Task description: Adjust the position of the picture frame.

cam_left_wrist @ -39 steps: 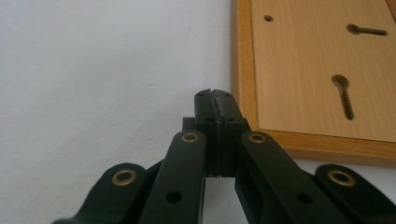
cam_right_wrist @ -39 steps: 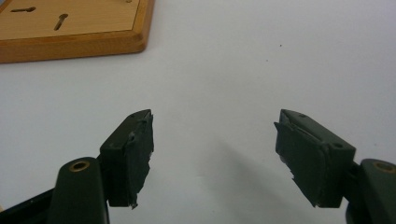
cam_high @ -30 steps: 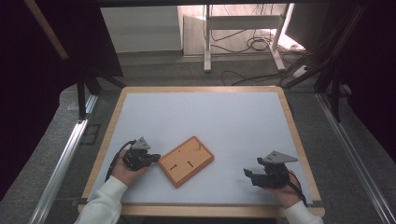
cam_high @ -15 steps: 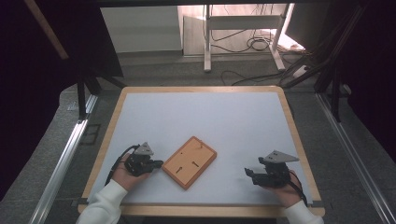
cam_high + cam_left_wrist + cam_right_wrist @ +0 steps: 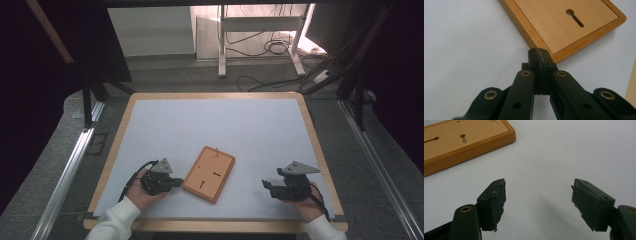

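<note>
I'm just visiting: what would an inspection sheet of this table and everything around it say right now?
Surface: white table top with a wooden rim, flat.
Job's things: one wooden board, lying flat near the front, slots in its face.
Clutter: nothing seen.
Grippers: left tongs shut, tips at the board's edge; whether they touch it is unclear. Right tongs open, nothing between them, apart from the board.
Cables: a black cable trails from the left tongs; loose cables lie on the floor beyond.
Surroundings: grey floor, a white stand behind the table, dark sides.
</note>
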The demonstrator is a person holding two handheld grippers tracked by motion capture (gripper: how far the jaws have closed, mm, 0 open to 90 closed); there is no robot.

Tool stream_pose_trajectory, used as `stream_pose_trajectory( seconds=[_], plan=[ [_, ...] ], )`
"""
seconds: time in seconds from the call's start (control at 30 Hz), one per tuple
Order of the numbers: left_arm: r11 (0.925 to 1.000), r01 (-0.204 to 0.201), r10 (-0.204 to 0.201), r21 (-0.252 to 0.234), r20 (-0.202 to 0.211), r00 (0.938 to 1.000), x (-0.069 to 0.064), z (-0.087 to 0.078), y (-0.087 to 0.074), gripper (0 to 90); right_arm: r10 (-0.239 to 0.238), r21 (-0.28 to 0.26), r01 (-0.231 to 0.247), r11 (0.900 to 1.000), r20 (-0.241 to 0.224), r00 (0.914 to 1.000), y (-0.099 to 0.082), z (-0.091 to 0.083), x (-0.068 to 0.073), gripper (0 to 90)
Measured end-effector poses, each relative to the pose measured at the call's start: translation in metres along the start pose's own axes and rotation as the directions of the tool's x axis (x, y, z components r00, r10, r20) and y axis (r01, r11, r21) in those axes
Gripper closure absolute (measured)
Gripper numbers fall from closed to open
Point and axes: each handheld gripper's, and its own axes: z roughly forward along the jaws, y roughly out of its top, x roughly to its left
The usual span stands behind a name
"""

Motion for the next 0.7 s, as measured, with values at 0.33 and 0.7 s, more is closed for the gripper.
stream_pose_trajectory(
  seconds=[0.33,0.7],
  plan=[
    [0.9992,-0.039,0.039,-0.002,0.035,0.9986,-0.017,0.012,0.011,90.0,-0.006,0.004,0.006,1.0,0.001,1.0,0.0,0.001,0.001,26.9],
    [0.9981,-0.061,0.062,-0.011,0.053,0.9967,-0.03,0.023,0.021,90.0,-0.011,0.005,0.011,0.9999,0.001,0.9999,0.0,0.002,0.001,26.9]
  ],
)
